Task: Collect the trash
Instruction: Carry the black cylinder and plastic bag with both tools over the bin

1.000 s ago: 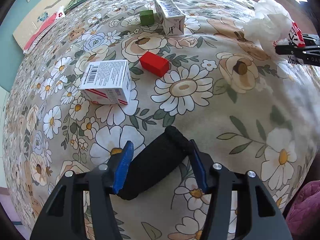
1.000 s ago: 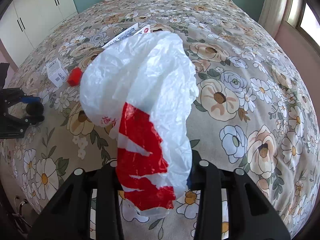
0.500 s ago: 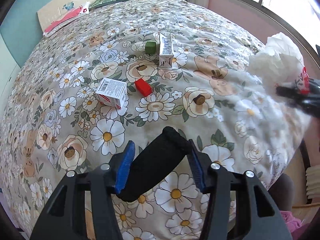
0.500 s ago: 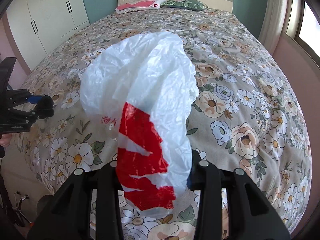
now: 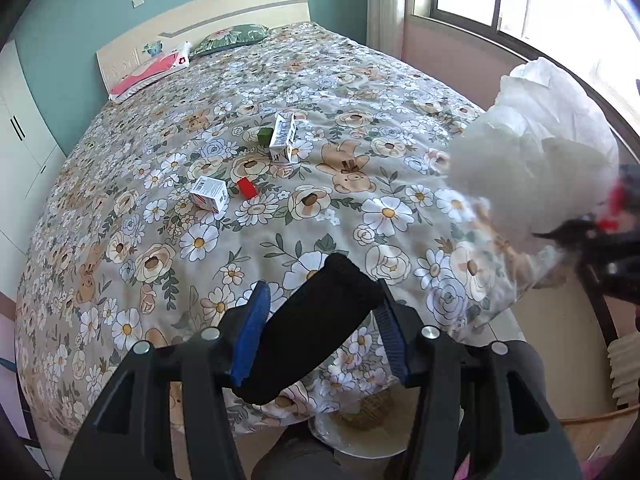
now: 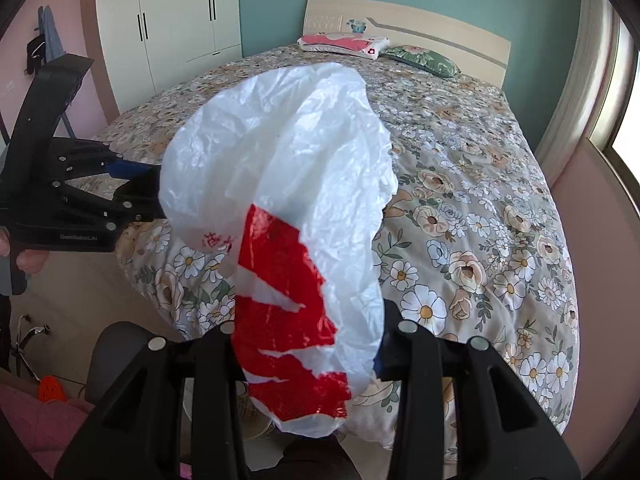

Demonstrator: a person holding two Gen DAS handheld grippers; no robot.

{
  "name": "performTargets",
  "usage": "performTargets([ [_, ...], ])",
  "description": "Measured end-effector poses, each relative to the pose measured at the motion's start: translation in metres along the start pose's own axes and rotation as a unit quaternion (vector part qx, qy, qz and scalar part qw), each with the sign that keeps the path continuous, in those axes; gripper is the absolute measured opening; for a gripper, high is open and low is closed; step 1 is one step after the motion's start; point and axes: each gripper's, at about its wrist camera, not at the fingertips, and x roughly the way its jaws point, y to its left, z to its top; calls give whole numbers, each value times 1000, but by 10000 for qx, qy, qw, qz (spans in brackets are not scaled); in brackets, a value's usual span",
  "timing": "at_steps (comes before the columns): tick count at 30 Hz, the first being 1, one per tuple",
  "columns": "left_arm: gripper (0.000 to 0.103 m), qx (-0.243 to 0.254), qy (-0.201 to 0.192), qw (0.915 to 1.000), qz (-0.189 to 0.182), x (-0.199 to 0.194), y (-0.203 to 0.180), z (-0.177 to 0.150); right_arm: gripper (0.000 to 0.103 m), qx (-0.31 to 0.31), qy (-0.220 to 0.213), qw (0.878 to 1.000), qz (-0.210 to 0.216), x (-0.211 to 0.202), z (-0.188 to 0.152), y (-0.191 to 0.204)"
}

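My left gripper [image 5: 322,286] is shut on a black rolled soft object [image 5: 316,328], pinched between its blue pads [image 5: 250,332] and tilted up to the right, above the foot edge of the bed. My right gripper [image 6: 310,320] is shut on a crumpled white and red plastic bag [image 6: 288,160], which bulges up over its fingers and hides the tips. In the left wrist view that bag [image 5: 540,160] and the right gripper [image 5: 592,236] appear blurred at the right edge. The left gripper [image 6: 140,192] shows at the left of the right wrist view.
On the floral bedspread [image 5: 360,184] lie a white barcode box [image 5: 210,193], a red block [image 5: 247,189], a green block [image 5: 265,135] and a white carton [image 5: 284,136]. A round pale container [image 5: 360,432] stands on the floor below the bed's foot. Pillows [image 5: 228,36] lie by the headboard.
Both grippers have risen and drawn back from the bedspread to its foot edge, each still holding its object. The whole bed, the floor and the round container have come into view.
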Motion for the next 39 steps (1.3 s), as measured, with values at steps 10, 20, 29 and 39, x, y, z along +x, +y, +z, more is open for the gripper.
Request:
performTargets([
  [10,55,-142,207,9994,-219,-10,-36,-85,39,-486,309,9976,379,-11,-73,60],
  [20,55,-542,970,9928,-445,53,-38,-169,39,-229,1195,9878,973,69,-159,94],
  [29,55,-808,1653,9817,-489,127,-41,-232,39,201,2070,9718,1115,158,-232,114],
  [39,55,-1168,2150,9674,-657,206,-47,-274,39,588,2547,9604,966,242,-273,131],
])
